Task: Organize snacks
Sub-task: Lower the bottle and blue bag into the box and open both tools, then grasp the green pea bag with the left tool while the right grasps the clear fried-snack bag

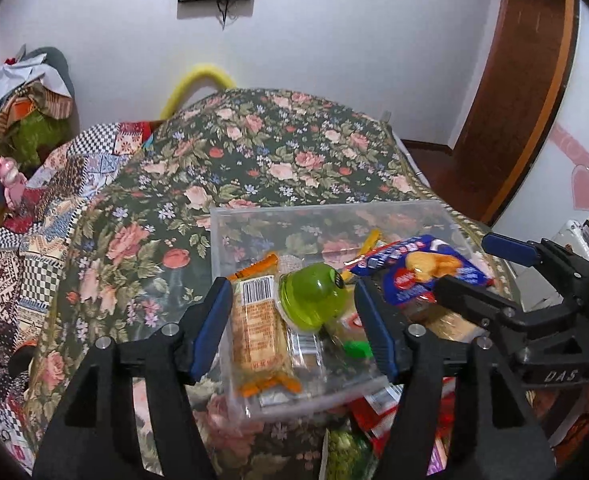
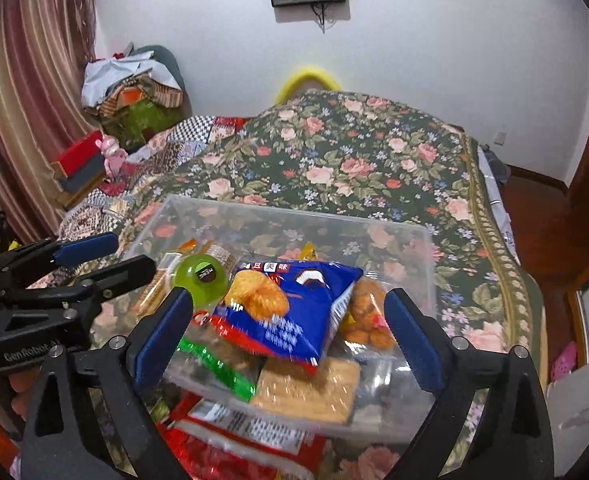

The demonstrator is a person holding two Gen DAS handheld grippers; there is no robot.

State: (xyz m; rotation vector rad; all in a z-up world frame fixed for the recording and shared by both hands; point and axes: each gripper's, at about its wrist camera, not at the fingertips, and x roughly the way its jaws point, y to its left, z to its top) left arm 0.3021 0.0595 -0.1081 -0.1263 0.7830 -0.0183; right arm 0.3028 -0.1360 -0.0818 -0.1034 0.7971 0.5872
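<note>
A bed (image 2: 374,160) under a dark floral cover carries a clear plastic bin (image 2: 286,216) near its close edge, with red snack packets (image 2: 230,452) lying on the cover just before it.

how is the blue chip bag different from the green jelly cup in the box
The blue chip bag is a flat, opaque printed pouch; the green jelly cup is a small, rounded, see-through tub. The bag is far larger and lies tilted across other snacks, while the cup sits beside it toward the left. Both are in the clear plastic box.
</note>
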